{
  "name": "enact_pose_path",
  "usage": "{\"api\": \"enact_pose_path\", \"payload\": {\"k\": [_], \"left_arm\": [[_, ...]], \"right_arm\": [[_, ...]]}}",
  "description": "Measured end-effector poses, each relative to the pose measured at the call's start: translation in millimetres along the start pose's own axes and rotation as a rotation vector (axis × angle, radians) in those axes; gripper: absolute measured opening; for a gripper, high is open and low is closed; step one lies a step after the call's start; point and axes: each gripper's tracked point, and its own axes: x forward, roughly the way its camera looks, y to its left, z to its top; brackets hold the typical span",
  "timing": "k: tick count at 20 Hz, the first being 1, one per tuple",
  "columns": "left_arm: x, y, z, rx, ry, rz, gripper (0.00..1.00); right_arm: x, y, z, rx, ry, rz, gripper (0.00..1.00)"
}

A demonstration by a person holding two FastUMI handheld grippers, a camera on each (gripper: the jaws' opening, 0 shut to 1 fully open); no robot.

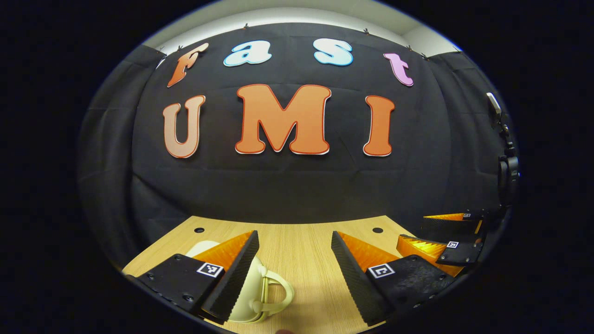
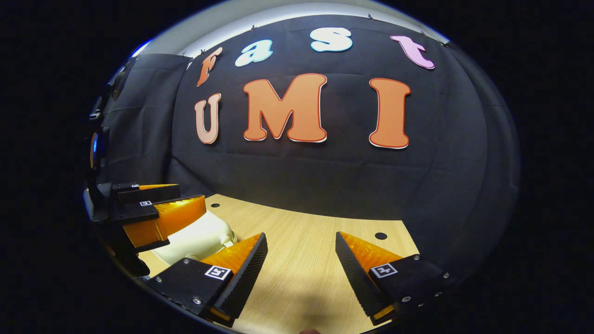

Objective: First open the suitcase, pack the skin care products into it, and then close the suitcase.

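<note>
Both claws, left (image 1: pixel 294 264) and right (image 2: pixel 300 266), hang released above the desk (image 1: pixel 301 250), the left nosing over the cream suitcase (image 1: pixel 260 290), probably lining up to open it.

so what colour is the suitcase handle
Pale cream, like the suitcase itself; the handle shows best in the left gripper view.

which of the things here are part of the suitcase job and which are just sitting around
Part of the job:
- cream suitcase, with its handle, lying on the table
- left gripper, open, just above the suitcase
- right gripper, open, over bare wood

Just there:
- wooden table
- small dark holes in the tabletop
</note>
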Motion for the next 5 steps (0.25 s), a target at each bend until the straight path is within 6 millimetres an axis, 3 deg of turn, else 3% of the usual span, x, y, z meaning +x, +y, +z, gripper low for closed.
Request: {"api": "enact_pose_path", "payload": {"k": [5], "left_arm": [[-1.9, 3.8, -1.4, 0.008, -0.011, 0.015, 0.97]], "right_arm": [[0.2, 1.4, 1.7, 0.006, -0.005, 0.007, 0.94]]}}
